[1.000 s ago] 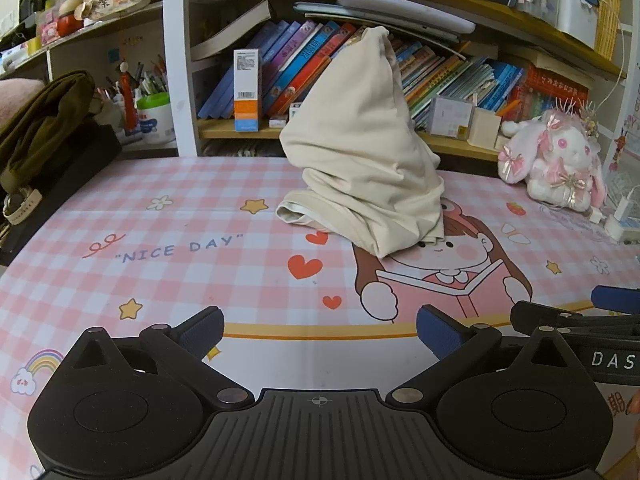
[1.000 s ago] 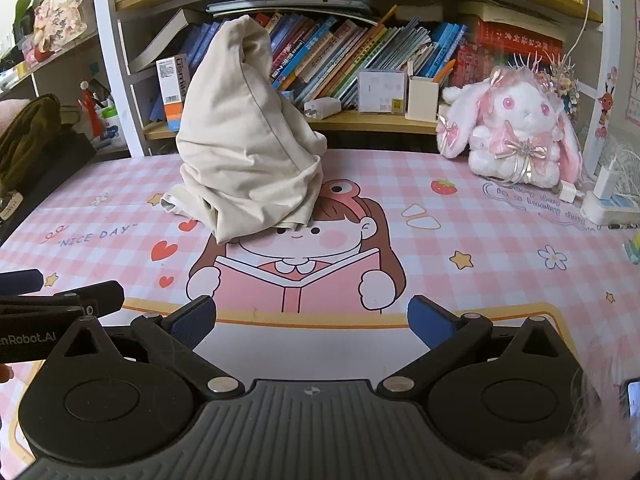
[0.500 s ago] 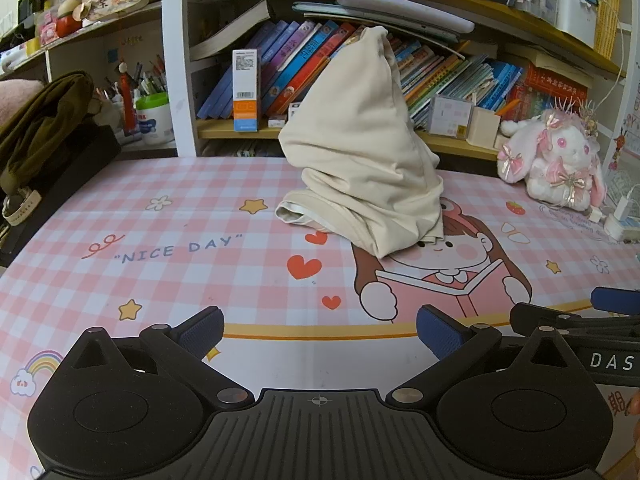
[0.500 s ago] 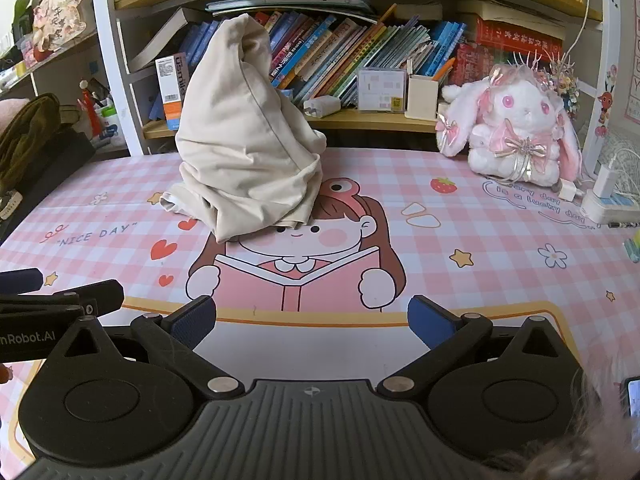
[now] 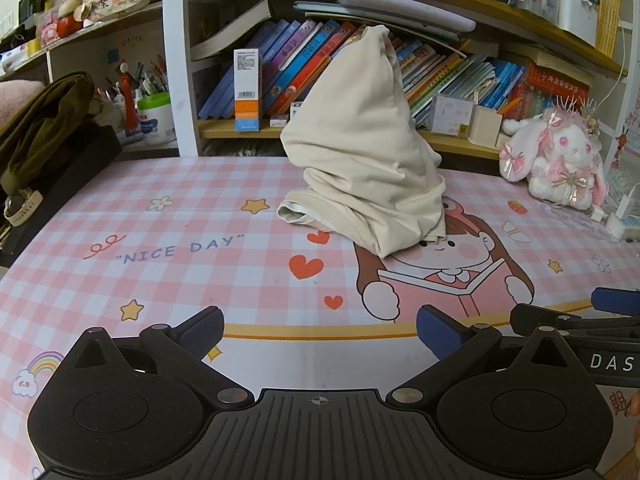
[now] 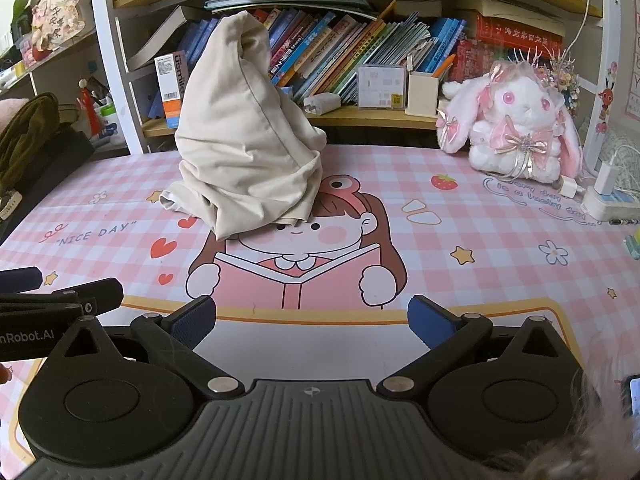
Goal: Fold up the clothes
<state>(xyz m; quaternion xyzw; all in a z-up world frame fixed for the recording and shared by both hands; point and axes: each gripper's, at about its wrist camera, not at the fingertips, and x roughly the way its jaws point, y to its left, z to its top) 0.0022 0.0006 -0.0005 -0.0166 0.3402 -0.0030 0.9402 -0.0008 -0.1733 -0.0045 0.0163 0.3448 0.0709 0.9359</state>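
Observation:
A cream garment (image 5: 360, 160) (image 6: 248, 148) stands bunched in a tall cone on the pink checked mat (image 5: 160, 248) (image 6: 480, 232), leaning against the bookshelf at the back. My left gripper (image 5: 320, 332) is open, low over the mat's near edge, well short of the garment. My right gripper (image 6: 312, 322) is open too, beside the left and equally far from the cloth. Each gripper's side shows at the edge of the other's view. Nothing lies between either pair of fingers.
A bookshelf (image 5: 460, 140) full of books runs behind the mat. A white and pink plush rabbit (image 5: 560, 160) (image 6: 516, 128) sits at the back right near a power strip (image 6: 608, 200). An olive garment (image 5: 40, 132) on a black box lies at the left.

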